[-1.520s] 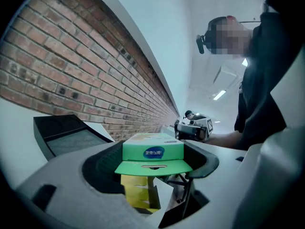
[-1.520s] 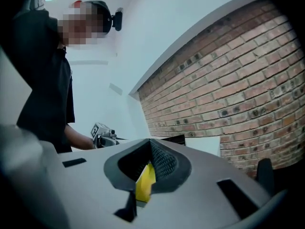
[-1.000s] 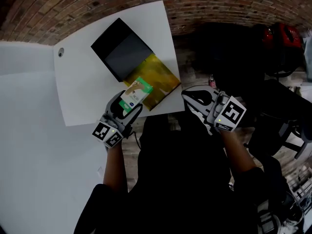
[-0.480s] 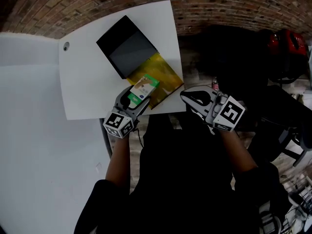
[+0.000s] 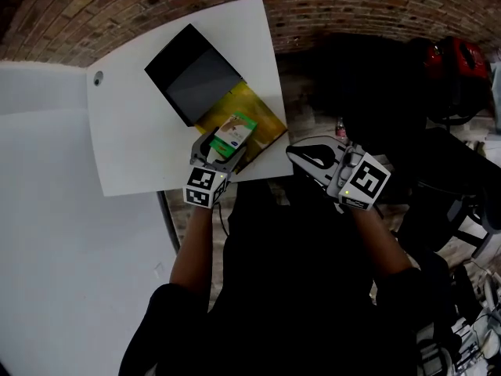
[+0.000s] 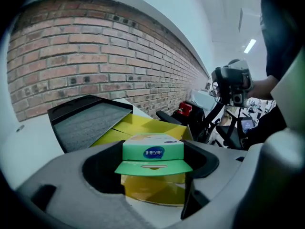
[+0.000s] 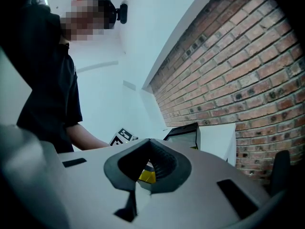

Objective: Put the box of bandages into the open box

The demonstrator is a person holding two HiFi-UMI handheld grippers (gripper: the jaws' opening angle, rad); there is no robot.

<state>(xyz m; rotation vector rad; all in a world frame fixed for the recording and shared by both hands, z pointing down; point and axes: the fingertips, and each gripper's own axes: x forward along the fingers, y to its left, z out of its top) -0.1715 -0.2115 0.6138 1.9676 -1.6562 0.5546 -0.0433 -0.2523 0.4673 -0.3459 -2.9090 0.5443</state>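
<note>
The box of bandages (image 5: 233, 133), green and white with a blue oval label, is pinched between the jaws of the left tool (image 5: 221, 146). It is held over the near part of the open box (image 5: 260, 114), whose yellow inside is seen beneath and beyond it in the left gripper view. A green flap at the near end of the box of bandages is folded outward. The black lid (image 5: 192, 72) of the open box is swung back, away from the person, and lies on the white table (image 5: 129, 151). The right tool (image 5: 305, 155) is held off the table's near right corner, well apart from both boxes, with its jaws pressed together and nothing gripped between them. A brick wall (image 5: 156, 6) is seen behind the table.
</note>
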